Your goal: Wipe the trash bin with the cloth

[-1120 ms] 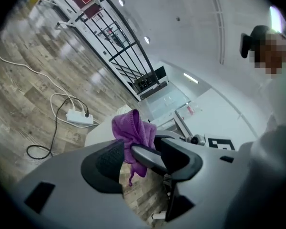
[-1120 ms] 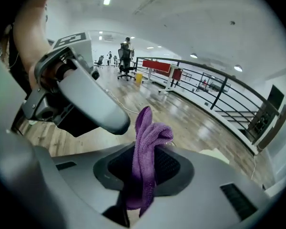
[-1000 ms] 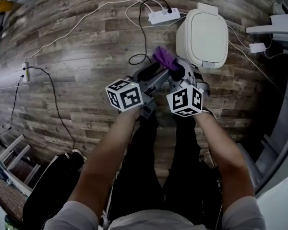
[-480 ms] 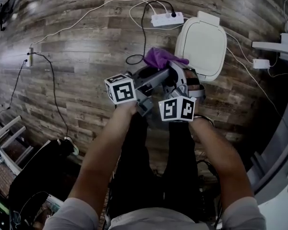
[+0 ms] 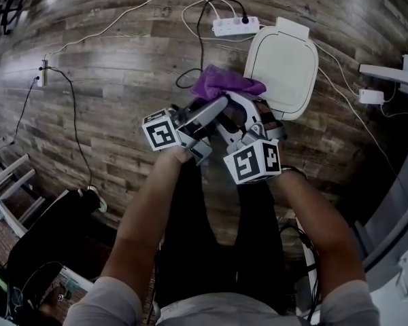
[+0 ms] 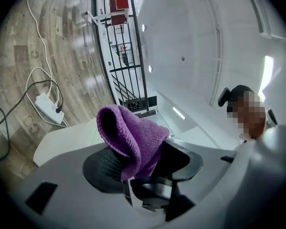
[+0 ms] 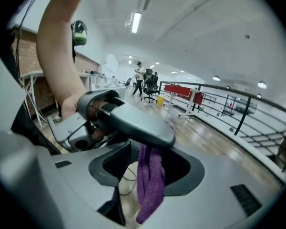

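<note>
A purple cloth (image 5: 226, 83) sits where my two grippers meet, just left of the white lidded trash bin (image 5: 282, 63) on the wood floor. My left gripper (image 5: 221, 102) reaches in from the left and is shut on the cloth (image 6: 128, 137), which bulges up between its pads. My right gripper (image 5: 249, 107) comes in from below. Its jaws are opening, and the cloth (image 7: 150, 175) hangs loose in the gap between them, under the left gripper's jaw. The bin's lid (image 6: 66, 137) lies just beyond the cloth in the left gripper view.
A white power strip (image 5: 234, 26) with cables lies on the floor behind the bin. A second plug (image 5: 43, 73) and cord run at the far left. A black bag (image 5: 47, 250) sits at the lower left, white furniture (image 5: 394, 70) at the right.
Both grippers and the cloth have shifted a little to the left, staying close beside the bin. The cloth now shows wider above the jaws, and the right jaws stand further apart.
</note>
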A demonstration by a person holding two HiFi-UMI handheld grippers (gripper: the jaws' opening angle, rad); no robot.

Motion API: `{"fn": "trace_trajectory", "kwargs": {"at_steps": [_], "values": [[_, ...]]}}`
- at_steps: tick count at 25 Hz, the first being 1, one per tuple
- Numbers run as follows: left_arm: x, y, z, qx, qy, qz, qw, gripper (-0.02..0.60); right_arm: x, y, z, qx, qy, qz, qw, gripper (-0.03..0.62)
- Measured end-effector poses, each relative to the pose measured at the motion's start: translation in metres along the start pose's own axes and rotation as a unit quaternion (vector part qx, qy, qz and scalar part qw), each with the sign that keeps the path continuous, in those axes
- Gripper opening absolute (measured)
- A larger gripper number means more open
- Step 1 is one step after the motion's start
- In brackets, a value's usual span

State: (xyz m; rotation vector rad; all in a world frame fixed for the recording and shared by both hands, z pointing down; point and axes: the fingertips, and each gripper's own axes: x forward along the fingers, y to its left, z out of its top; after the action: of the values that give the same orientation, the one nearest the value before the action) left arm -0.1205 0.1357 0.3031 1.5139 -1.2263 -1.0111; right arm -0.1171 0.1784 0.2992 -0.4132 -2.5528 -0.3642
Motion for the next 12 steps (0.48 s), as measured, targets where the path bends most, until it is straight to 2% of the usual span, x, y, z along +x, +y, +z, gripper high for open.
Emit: {"fn": "trace_trajectory", "kwargs": {"at_steps": [3,7,10,12], "values": [[-0.004,0.002,0.003,0.001,0.016,-0.023,0.9996,0.235,0.004,0.005,0.01,0.082,-0.016,0.037,0.996,0.181],[-0.003,0.012,0.019,-0.006,0.041,-0.025,0.9988,0.232,0.016,0.007,0.015,0.15,-0.014,0.042,0.988,0.181],[-0.009,0.021,0.037,-0.028,0.047,-0.028,0.9981,0.137,0.026,0.005,0.019,0.215,-0.016,0.038,0.976,0.181],[-0.012,0.027,0.047,-0.033,0.061,-0.031,0.9971,0.105,0.037,0.002,0.021,0.236,-0.014,0.038,0.971,0.179]]}}
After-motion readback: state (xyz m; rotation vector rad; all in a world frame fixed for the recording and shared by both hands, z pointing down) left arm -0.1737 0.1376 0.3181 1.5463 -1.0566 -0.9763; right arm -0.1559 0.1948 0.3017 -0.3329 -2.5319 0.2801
